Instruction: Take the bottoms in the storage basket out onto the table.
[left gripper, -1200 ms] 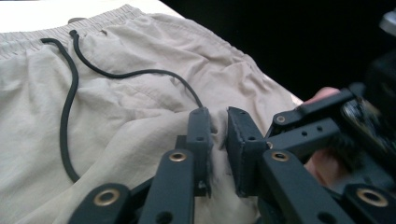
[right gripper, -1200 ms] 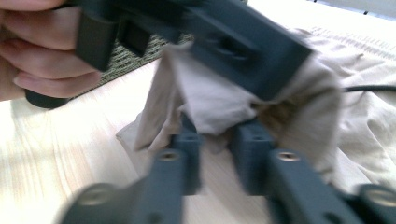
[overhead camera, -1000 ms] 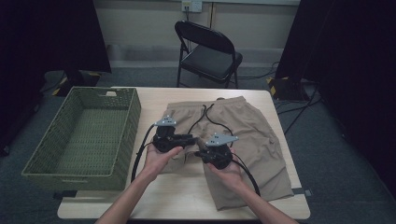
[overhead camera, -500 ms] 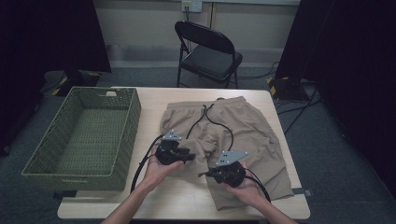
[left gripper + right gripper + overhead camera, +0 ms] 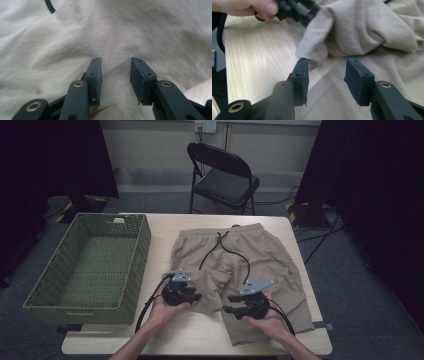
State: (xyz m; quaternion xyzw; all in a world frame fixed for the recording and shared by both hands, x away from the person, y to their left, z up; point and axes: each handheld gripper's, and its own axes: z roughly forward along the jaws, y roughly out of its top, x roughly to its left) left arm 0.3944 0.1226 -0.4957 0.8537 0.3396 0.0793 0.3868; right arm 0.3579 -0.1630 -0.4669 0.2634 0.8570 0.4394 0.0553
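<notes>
Meanwhile, at the table (image 5: 200, 340), we work on the shorts (image 5: 265, 255), which lie spread flat across its right half, waistband and black drawstring (image 5: 235, 252) toward the far edge, legs toward us. Our left gripper (image 5: 192, 296) sits low on the near left leg, where the cloth is bunched into a folded hump; in the left gripper view its jaws stand apart with fabric lying under and between them, pads (image 5: 96, 75) pressing on nothing. Our right gripper (image 5: 227, 309) rests on the near right leg, pointing left toward that hump. Its jaws have just been opening, and in the right gripper view they stand apart with the folded corner of the shorts (image 5: 362, 32) just beyond the left pad (image 5: 302, 75), nothing clamped between them. Beyond that corner we see the left hand (image 5: 247, 8) wrapped around its gripper. A green basket (image 5: 42, 295) stands at the table's left, well apart from the shorts, and a folding chair (image 5: 222, 175) waits behind the far edge.
</notes>
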